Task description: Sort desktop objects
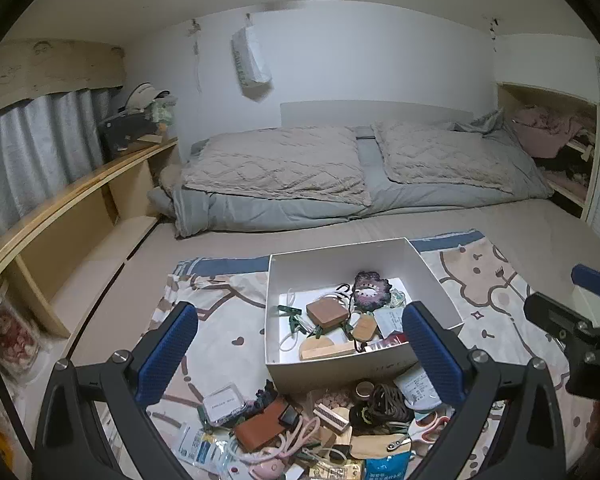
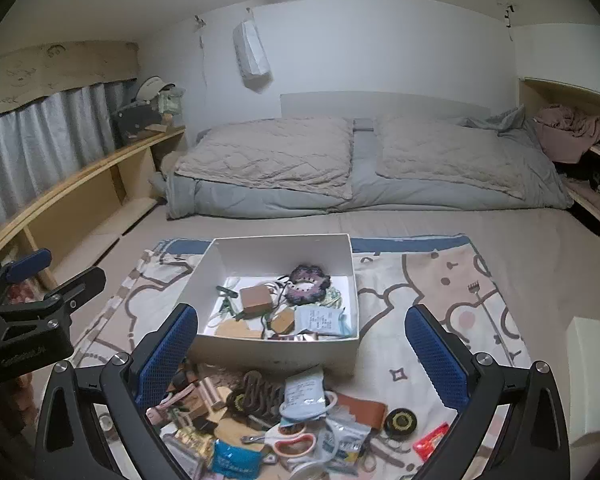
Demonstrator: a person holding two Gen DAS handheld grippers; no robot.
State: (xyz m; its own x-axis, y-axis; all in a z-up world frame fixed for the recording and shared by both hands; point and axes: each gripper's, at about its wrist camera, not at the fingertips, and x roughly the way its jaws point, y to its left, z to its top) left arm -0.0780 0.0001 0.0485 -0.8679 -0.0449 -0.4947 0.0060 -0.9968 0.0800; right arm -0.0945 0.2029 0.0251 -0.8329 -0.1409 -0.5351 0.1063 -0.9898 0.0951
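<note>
Here we hold both grippers above a heap of small clutter (image 2: 284,412) that lies on a patterned cloth (image 2: 440,280) spread over the bed, just in front of a white box (image 2: 276,344) that already carries a few sorted pieces. The left gripper (image 1: 300,356) has its jaws spread wide with nothing between them, and the right gripper (image 2: 300,356) is likewise spread and empty.

We judge the heap a mixed lot. The brown leather wallet (image 1: 260,424) looks light and supple, so we would pinch it across a free edge. The scissors (image 2: 292,446) are stiff and probably slick at the blades; the looped handles seem the safer hold. The foil and plastic sachets (image 2: 304,394) look thin, slippery and crushable, best nipped at a corner seam. The round dark tin (image 2: 400,422) lies apart from the tangle and looks rigid, so we would close across its width. The coiled dark cord (image 1: 388,402) is soft and likely to drag neighbours along, so we would lift it slowly. The bed beneath gives, and a hard press may bury small things.
</note>
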